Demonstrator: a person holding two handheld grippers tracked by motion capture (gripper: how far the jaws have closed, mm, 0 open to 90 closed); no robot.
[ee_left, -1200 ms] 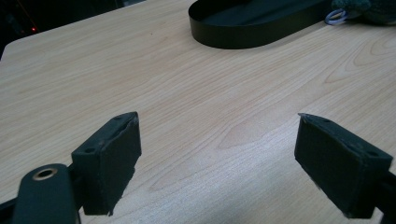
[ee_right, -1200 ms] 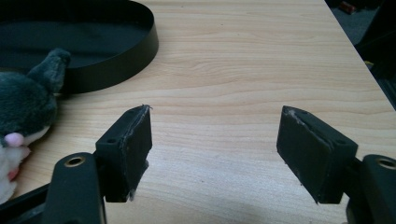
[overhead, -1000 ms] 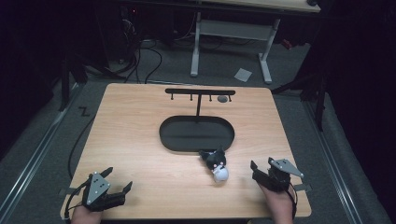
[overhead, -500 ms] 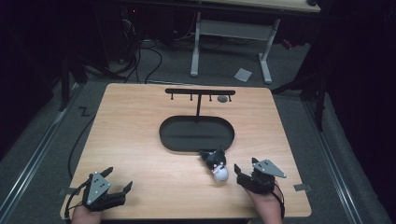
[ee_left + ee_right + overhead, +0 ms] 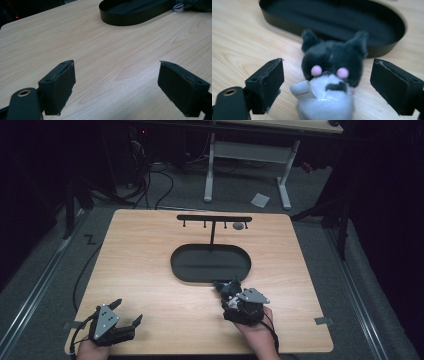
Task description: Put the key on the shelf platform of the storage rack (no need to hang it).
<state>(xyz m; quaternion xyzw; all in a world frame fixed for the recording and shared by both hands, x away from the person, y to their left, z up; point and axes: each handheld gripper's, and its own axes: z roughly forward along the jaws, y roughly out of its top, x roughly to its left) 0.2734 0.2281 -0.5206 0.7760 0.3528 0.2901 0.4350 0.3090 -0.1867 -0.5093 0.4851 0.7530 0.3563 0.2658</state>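
A small black and white plush toy with pink dots and a paper tag lies on the wooden table just in front of the black oval tray. My right gripper is open, with one jaw on either side of the plush, not touching it. In the high view the right gripper covers most of the plush toy near the tray. My left gripper rests open at the table's front left corner, with bare table between its jaws.
A black T-shaped rack with small hooks stands behind the tray, a small grey object under its right end. The tray's rim shows far off in the left gripper view. Table edges lie close to both hands.
My right gripper has moved left and forward from the table's front right to the plush toy, and its jaws now straddle it. The left gripper has stayed put.
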